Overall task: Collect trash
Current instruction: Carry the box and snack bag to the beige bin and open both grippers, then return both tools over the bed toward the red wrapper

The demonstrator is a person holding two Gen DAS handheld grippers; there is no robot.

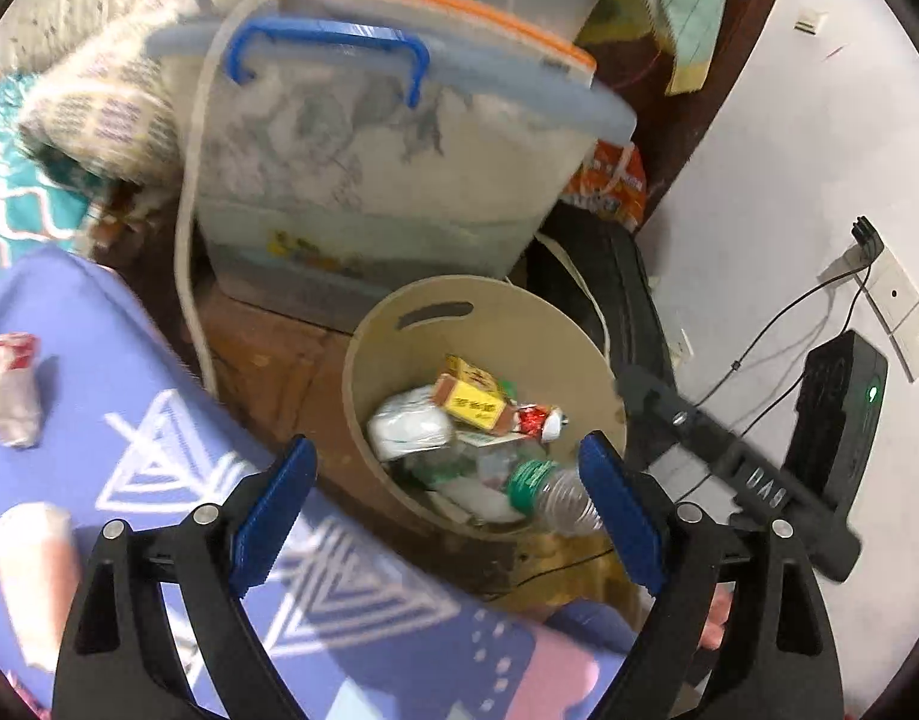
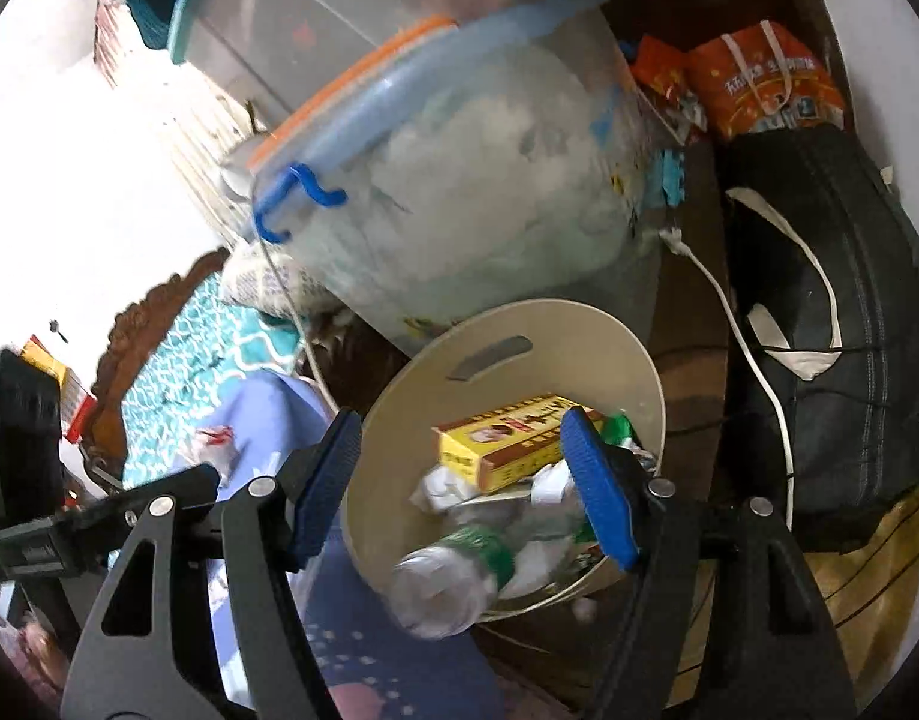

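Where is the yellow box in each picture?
Left wrist view: the yellow box lies in the beige bin, a little right of centre.
Right wrist view: the yellow box lies in the bin, centre, between the open fingers.
Shared landmark: the clear bottle with the green label.

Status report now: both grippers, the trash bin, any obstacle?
Left gripper open, empty. Right gripper open, empty. Bin holds bottle, yellow box. Wrapper remains on mat.

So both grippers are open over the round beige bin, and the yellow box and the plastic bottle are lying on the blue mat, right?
Not quite. The yellow box and plastic bottle are inside the round beige bin, not on the blue mat; the right wrist view shows it. Both grippers, left and right, are open.
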